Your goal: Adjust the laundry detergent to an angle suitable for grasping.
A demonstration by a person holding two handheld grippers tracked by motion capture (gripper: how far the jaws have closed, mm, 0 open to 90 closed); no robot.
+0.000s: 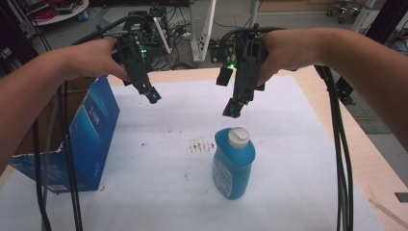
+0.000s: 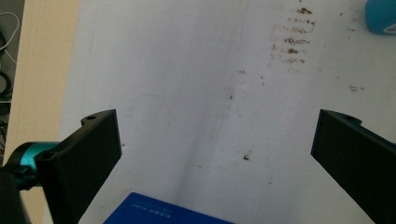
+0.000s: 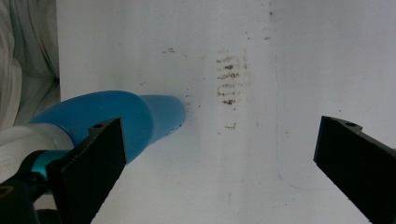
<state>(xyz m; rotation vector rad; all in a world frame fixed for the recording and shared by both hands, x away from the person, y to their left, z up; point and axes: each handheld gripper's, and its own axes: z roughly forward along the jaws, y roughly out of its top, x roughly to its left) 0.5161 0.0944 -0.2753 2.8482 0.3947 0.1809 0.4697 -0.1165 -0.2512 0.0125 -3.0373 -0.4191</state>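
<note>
A: Where is the blue plastic bottle with the white cap placed?

B: It is seen upright on the white paper sheet over the wooden table, near the middle of the high view, slightly toward four o'clock from the sheet's centre. Its long axis is held vertical, cap uppermost.

A: And from the claws?

B: From the right gripper the bottle is found at about six o'clock in the high view, just below the tips and apart from them. In the right gripper view the bottle is shown at nine o'clock, partly behind the near jaw, not between the jaws. From the left gripper it lies at about four o'clock, well apart; a corner of it is caught at one o'clock in the left gripper view.

A: How are the jaws set?

B: Both pairs are spread wide, with nothing between them; only stained paper is seen in the gaps.

A: Which hand is judged nearer?

B: The right one. A sideways shift toward the bottle would probably be needed before closing. The open blue cardboard box stands at nine o'clock, by the left forearm.
</note>
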